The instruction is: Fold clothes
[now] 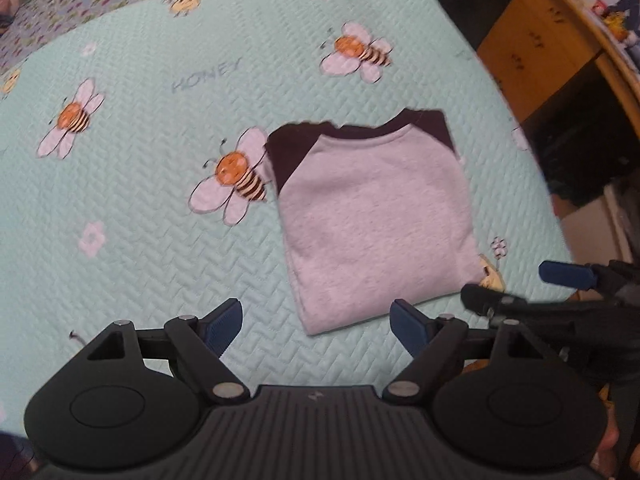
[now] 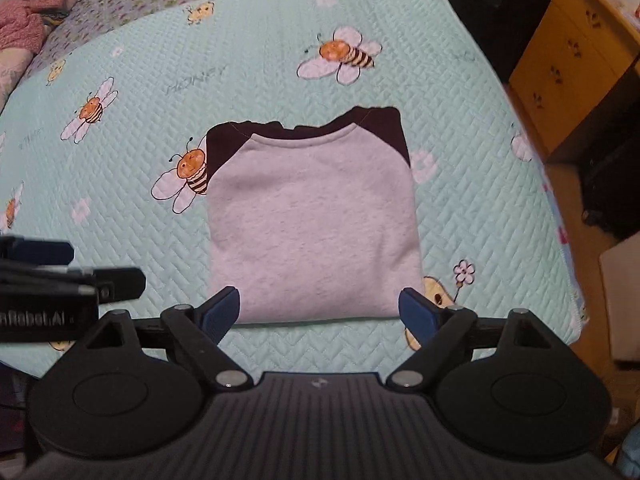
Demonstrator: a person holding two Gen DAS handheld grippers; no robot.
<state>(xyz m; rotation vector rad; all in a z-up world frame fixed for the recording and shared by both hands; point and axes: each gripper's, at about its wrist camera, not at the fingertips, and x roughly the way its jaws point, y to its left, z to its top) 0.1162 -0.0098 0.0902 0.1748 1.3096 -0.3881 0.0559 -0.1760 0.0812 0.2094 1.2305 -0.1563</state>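
Observation:
A grey sweatshirt with dark shoulders and collar (image 1: pixel 372 216) (image 2: pixel 316 220) lies folded into a neat rectangle on the bed, collar at the far end. My left gripper (image 1: pixel 318 330) hangs above the bed near the garment's front left corner, its blue pads wide apart and nothing between them. My right gripper (image 2: pixel 320 314) hovers over the garment's front edge, jaws spread wide and empty. Each gripper shows at the edge of the other's view: the right gripper (image 1: pixel 560 284) at the right, the left gripper (image 2: pixel 60 272) at the left.
The bed wears a pale green quilted cover (image 2: pixel 120 152) printed with bees and flowers. A wooden drawer unit (image 2: pixel 568 64) stands past the bed's right edge, with dark floor space beside it. Pink fabric (image 2: pixel 24 24) lies at the far left.

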